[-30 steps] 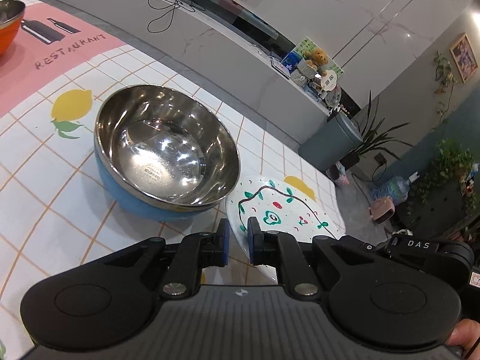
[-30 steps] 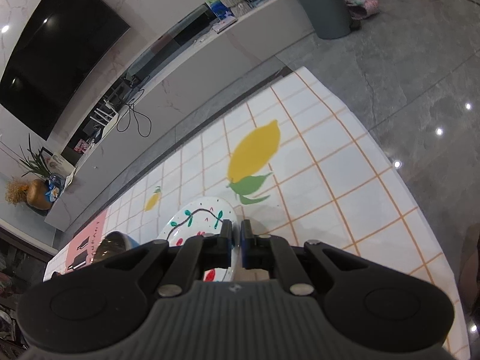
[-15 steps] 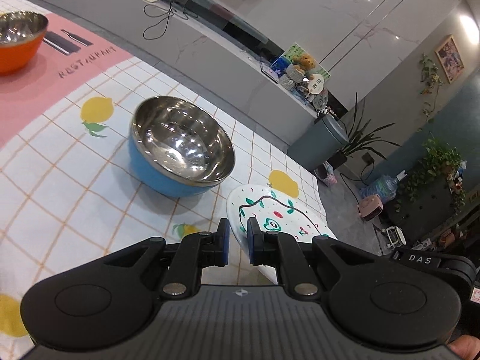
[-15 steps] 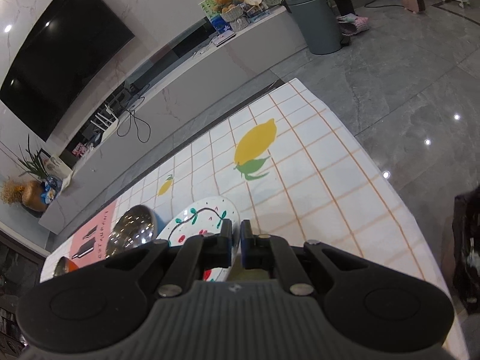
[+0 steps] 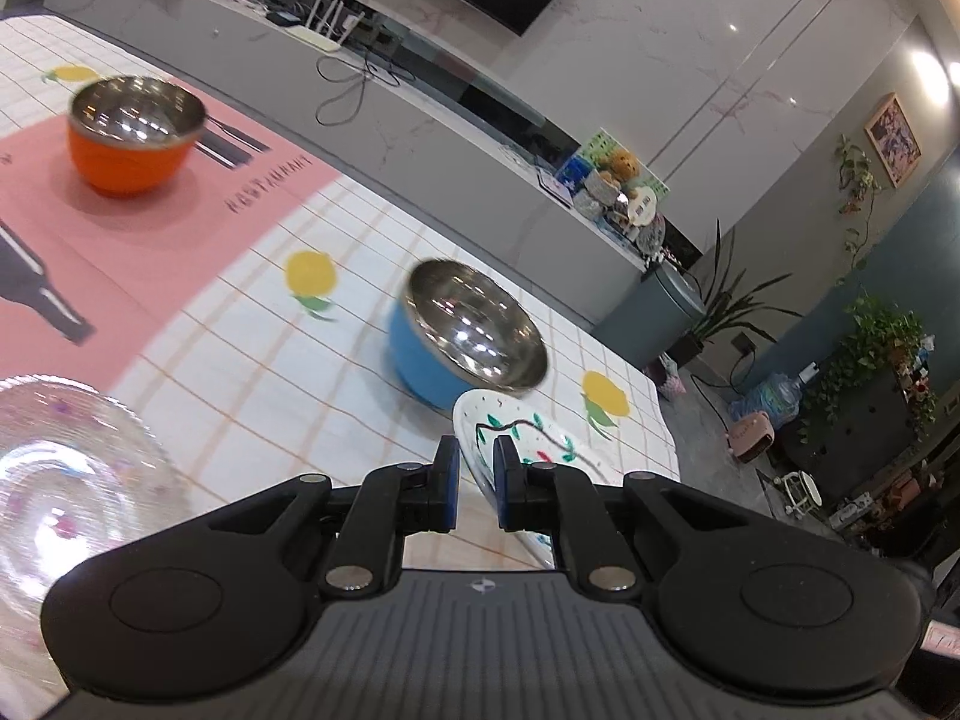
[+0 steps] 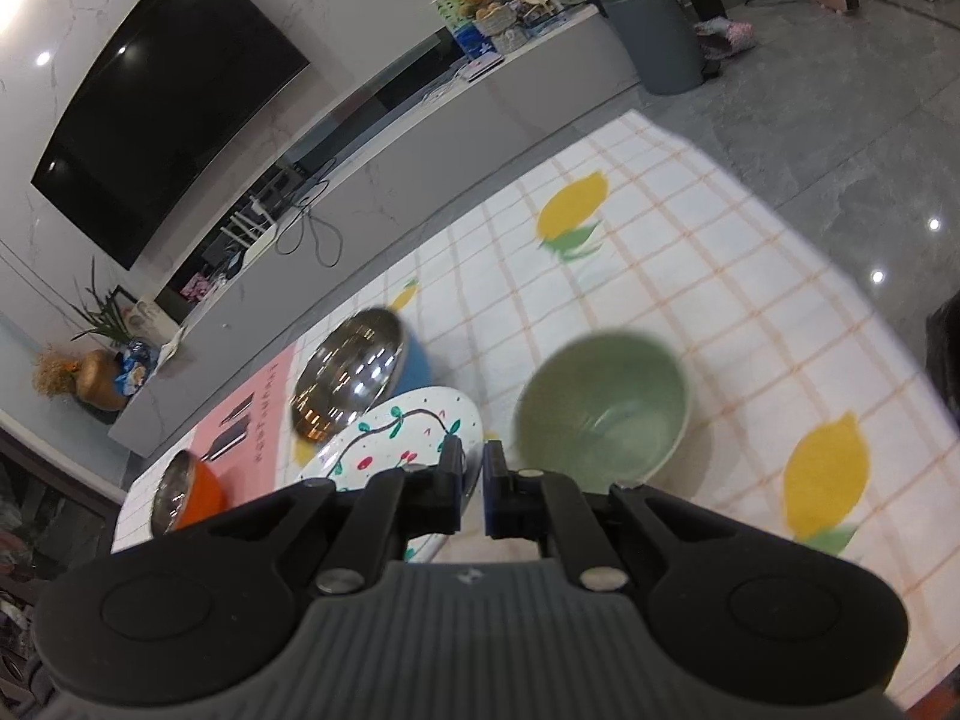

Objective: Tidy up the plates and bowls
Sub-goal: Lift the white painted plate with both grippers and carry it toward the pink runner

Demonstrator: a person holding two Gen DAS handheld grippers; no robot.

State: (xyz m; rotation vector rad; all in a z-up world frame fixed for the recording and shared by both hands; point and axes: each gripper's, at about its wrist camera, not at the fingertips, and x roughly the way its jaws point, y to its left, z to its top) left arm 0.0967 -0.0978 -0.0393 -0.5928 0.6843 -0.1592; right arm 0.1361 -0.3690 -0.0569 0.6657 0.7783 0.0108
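Observation:
A white painted plate (image 5: pixel 528 444) lies on the checked tablecloth next to a blue steel-lined bowl (image 5: pixel 465 336). An orange steel-lined bowl (image 5: pixel 132 132) stands on the pink mat at the far left. A clear glass plate (image 5: pixel 66 480) lies near left. My left gripper (image 5: pixel 476 483) is shut and empty, raised above the painted plate's near edge. In the right wrist view a green bowl (image 6: pixel 600 414) sits right of the painted plate (image 6: pixel 396 438), with the blue bowl (image 6: pixel 360 378) and orange bowl (image 6: pixel 186 495) beyond. My right gripper (image 6: pixel 473 489) is shut and empty, above the cloth between plate and green bowl.
The table's right edge (image 6: pixel 840 252) drops to a grey tiled floor. A long grey TV console (image 5: pixel 420 138) runs behind the table, with a grey bin (image 6: pixel 654 30) at its end. A pink placemat (image 5: pixel 120 228) covers the table's left part.
Both grippers have pulled back and up from the table. The orange bowl and glass plate have come into the left view, the green bowl into the right view. Both stay shut.

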